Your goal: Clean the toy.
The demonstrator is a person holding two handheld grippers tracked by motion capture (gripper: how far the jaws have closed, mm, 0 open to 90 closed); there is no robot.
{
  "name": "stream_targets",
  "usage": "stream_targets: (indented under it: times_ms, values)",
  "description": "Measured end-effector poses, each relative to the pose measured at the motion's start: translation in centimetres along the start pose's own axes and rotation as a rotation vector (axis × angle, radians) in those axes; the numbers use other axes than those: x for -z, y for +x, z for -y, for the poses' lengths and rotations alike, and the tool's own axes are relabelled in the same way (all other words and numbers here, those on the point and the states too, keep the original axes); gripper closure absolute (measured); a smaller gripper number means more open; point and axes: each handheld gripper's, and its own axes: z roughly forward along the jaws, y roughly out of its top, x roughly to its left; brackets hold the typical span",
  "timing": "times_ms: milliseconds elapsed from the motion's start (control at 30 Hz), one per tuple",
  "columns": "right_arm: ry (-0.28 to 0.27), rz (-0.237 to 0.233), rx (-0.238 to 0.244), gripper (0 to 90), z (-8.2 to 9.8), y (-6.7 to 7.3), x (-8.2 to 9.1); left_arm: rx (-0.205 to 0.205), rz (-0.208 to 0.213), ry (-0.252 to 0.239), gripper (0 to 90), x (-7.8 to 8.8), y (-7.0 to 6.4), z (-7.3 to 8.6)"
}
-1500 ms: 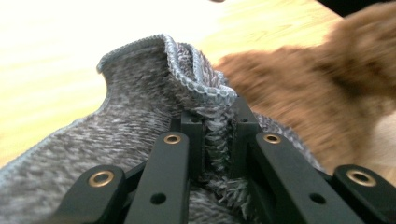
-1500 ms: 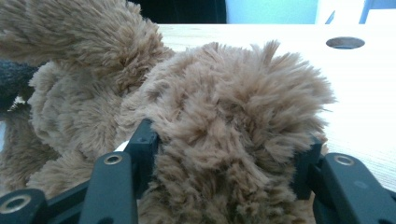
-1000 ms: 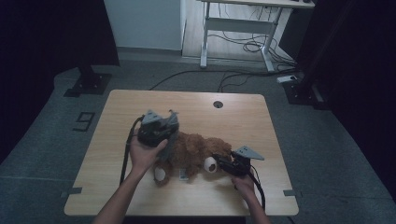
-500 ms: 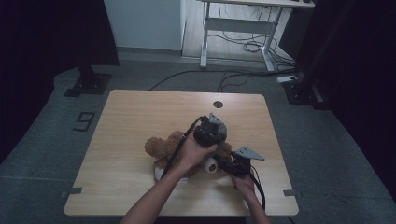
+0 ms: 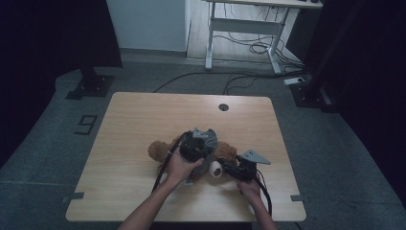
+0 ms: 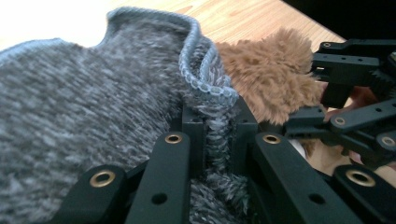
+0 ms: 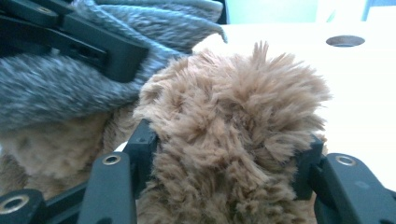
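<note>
From above, a brown plush bear (image 5: 160,149) lies near the front middle of the wooden tabletop (image 5: 134,124), with the left tongs (image 5: 201,143) over its body and the right tongs (image 5: 229,168) at its head end. In the left gripper view, those tongs (image 6: 215,135) are clenched on the blue-edged hem of a grey knitted garment (image 6: 70,93). In the right gripper view, the right tongs (image 7: 229,149) grasp a tuft of the bear's brown fur (image 7: 233,121).

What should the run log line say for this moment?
left gripper: shut on grey knit garment | right gripper: shut on brown plush toy | wooden table
</note>
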Motion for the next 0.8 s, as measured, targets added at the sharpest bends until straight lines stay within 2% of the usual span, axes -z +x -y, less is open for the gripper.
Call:
stream_targets:
  times_ms: [133,267,433,533,600,667,767,800]
  values:
    - [0.004,-0.002,0.0,43.3,0.0,0.0,0.1,-0.019,-0.021,-0.01,80.6,0.7,-0.2,-0.2]
    - [0.001,-0.003,-0.004,43.4,0.0,-0.1,0.0,-0.021,-0.014,-0.055,80.5,1.5,-0.6,-0.8]
    - [0.003,0.001,-0.011,43.4,0.0,-0.1,0.1,-0.092,-0.006,-0.101,80.5,1.8,-3.1,-3.1]
    - [0.004,0.0,-0.014,43.4,0.0,-0.1,0.1,-0.119,0.017,-0.12,80.4,0.9,-5.0,-4.8]
    - [0.001,0.001,-0.008,43.4,0.0,-0.2,0.1,-0.118,0.044,-0.1,80.3,-0.2,-5.8,-5.4]
    - [0.002,-0.001,-0.01,43.4,0.0,-0.2,0.1,-0.109,0.056,-0.069,80.3,-1.5,-6.0,-5.3]
    - [0.002,-0.002,-0.013,43.4,0.0,-0.2,0.1,-0.09,0.026,0.0,80.4,-3.6,-5.3,-4.1]
    - [0.002,-0.001,-0.013,43.4,0.0,-0.2,0.1,-0.082,0.027,-0.001,80.5,-3.9,-5.0,-3.7]
